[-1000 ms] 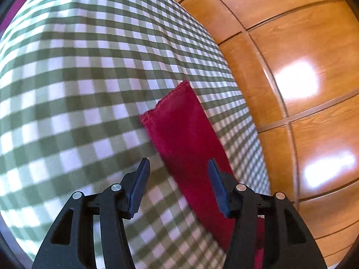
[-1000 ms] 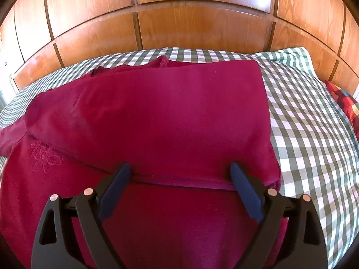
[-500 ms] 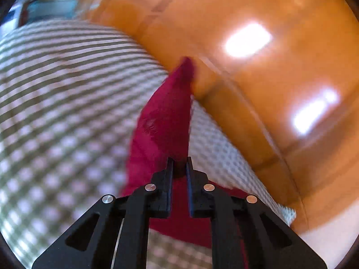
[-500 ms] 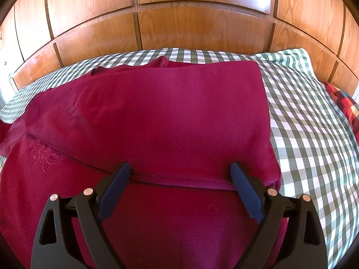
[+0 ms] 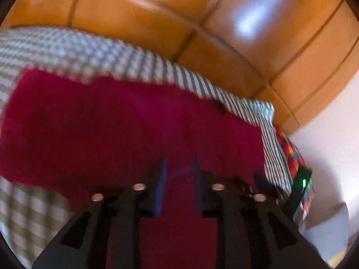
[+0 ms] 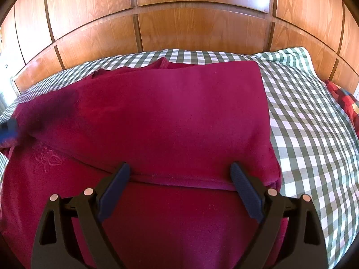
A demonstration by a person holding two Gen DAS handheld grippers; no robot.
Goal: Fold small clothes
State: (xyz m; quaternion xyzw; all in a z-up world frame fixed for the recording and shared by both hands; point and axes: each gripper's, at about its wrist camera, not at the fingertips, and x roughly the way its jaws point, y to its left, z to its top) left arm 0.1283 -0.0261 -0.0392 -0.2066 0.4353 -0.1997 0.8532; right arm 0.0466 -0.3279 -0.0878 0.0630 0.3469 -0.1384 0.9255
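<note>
Left gripper sits low over the crimson garment, its blue pads a narrow gap apart, and the jaws have just been easing open after a tight pinch. A ridge of the red cloth runs up between the fingers, but the picture is smeared with motion, so whether the pads press on it I cannot tell. Over on the other side, the right gripper hangs with its jaws spread wide, nothing clamped, fingertips straddling the folded hem of the garment just above the cloth. The garment lies folded on the green-checked bedsheet, in front of the wooden panelled headboard.
</note>
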